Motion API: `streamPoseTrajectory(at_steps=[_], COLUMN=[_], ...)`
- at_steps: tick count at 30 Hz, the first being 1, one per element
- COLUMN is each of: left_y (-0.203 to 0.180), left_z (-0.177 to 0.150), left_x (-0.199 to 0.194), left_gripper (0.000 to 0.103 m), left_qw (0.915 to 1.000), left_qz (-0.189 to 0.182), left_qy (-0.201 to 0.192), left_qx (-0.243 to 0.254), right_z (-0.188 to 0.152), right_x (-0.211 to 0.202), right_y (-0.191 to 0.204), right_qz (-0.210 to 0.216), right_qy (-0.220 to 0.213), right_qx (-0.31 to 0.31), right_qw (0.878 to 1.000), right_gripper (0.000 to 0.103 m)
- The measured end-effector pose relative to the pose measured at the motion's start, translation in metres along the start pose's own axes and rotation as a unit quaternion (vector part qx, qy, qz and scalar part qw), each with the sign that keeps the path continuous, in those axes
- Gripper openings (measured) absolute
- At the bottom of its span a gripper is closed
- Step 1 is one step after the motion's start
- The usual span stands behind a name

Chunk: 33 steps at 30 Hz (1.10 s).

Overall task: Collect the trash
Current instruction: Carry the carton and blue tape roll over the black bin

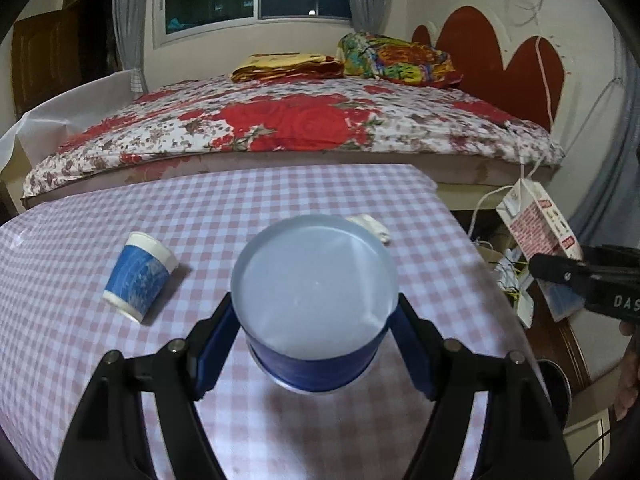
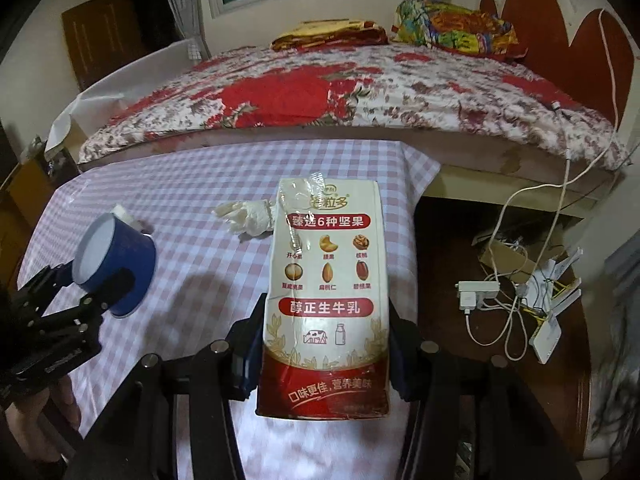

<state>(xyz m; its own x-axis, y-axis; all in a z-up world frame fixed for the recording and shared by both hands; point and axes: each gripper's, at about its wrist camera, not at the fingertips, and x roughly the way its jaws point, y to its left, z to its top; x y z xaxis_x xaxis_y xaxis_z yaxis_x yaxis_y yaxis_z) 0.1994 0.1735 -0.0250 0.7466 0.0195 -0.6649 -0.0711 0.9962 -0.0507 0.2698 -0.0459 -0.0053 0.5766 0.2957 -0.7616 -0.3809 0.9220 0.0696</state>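
Note:
My left gripper [image 1: 316,344] is shut on a blue paper cup [image 1: 316,292], held above the pink checked tablecloth [image 1: 240,200] with its white bottom facing the camera. It also shows in the right wrist view [image 2: 116,268]. My right gripper [image 2: 326,344] is shut on a red and white milk carton [image 2: 326,280], held upright over the table's right side; the carton also shows in the left wrist view [image 1: 536,224]. A second blue and white paper cup [image 1: 138,276] lies on its side on the table. A crumpled white tissue [image 2: 250,216] lies near the table's far edge.
A bed with a red floral cover [image 1: 280,120] runs along the far side of the table. To the right, below the table edge, a dark wooden surface [image 2: 448,248] holds a white power strip, tangled cables [image 2: 500,288] and a cardboard box.

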Motion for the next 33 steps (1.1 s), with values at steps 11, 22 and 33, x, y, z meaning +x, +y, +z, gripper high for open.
streamPoseTrajectory(at_steps=[11, 22, 33], left_y=[-0.041, -0.091, -0.164], left_z=[-0.02, -0.035, -0.048], left_x=[-0.038, -0.055, -0.06], left_gripper=[0.075, 0.075, 0.075], left_qw=[0.9993, 0.9968, 0.9883], left_qz=[-0.028, -0.063, -0.114], left_qy=[-0.011, -0.007, 0.004], left_qx=[0.022, 0.048, 0.101], right_z=[-0.046, -0.099, -0.148], right_x=[-0.062, -0.094, -0.116], right_y=[-0.025, -0.074, -0.132], right_qz=[-0.029, -0.068, -0.086], right_qy=[-0.021, -0.01, -0.003], right_qx=[-0.004, 0.028, 0.081], right_qw=[0.999, 0.997, 0.993], right_gripper=[0.052, 0.052, 0.052])
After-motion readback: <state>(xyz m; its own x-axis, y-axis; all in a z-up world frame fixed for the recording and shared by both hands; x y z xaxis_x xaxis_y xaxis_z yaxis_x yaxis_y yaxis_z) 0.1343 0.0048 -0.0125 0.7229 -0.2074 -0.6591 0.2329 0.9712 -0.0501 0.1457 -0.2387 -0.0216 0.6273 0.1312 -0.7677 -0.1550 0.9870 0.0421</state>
